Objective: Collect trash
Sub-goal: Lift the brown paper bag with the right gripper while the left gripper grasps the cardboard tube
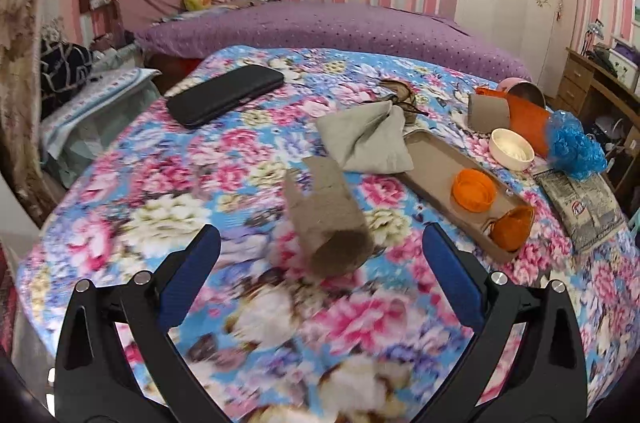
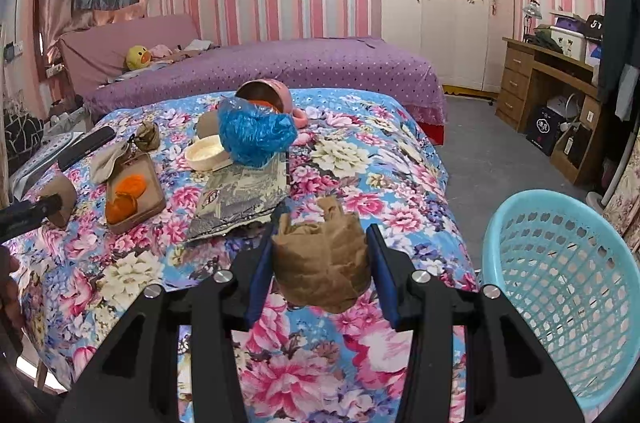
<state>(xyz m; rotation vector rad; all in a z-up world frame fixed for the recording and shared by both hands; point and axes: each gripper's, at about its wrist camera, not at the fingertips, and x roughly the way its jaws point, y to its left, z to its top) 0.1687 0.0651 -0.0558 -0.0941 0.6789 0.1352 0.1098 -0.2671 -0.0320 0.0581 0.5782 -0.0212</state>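
Note:
On the floral bedspread (image 1: pixel 132 207) a brown cardboard tube (image 1: pixel 328 223) lies on its side. My left gripper (image 1: pixel 320 263) is open, its blue pads either side of the tube's near end without touching it. The right wrist view shows the same tube (image 2: pixel 66 191) at the far left. My right gripper (image 2: pixel 322 271) is shut on a crumpled wad of brown paper (image 2: pixel 320 263), held above the bed. A light blue plastic basket (image 2: pixel 560 287) stands just right of it, beside the bed.
A cardboard tray (image 1: pixel 436 159) holds orange lids (image 1: pixel 472 189). Around it lie a grey cloth (image 1: pixel 364 135), white bowl (image 1: pixel 512 148), blue plastic bag (image 2: pixel 256 131), newspaper (image 2: pixel 240 199), orange tube (image 1: pixel 528 119) and black case (image 1: pixel 224 93). A wooden desk (image 2: pixel 548 79) stands far right.

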